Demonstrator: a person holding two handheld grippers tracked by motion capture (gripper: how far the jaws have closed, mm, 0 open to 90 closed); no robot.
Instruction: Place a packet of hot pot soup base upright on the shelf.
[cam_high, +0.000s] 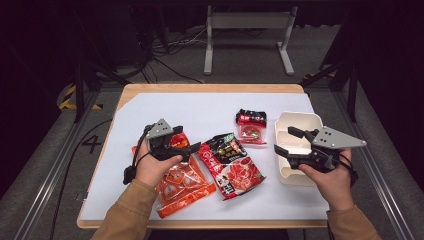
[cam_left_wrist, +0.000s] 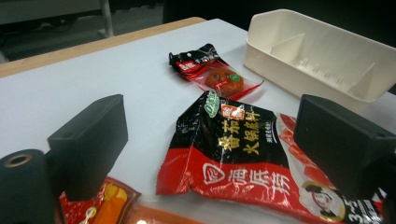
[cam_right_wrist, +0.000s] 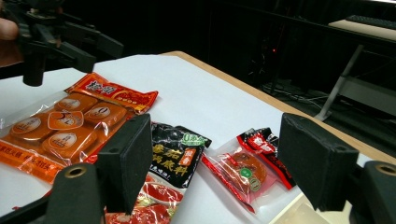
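Orange packet (cam_high: 182, 186) at lower centre lies under the wide-open, empty left gripper (cam_high: 191, 144); right gripper (cam_high: 286, 141), likewise agape, overhangs the tray (cam_high: 298, 121).

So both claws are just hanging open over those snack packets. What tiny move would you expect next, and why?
Probably the left gripper dips and closes on the black-and-red packet. Its jaws stand open with that packet's top edge between them in the left gripper view, all three packets lie loose on the table, and the white divided tray beside them holds nothing I can see.

Bright overhead light — dark surroundings, slight blur.
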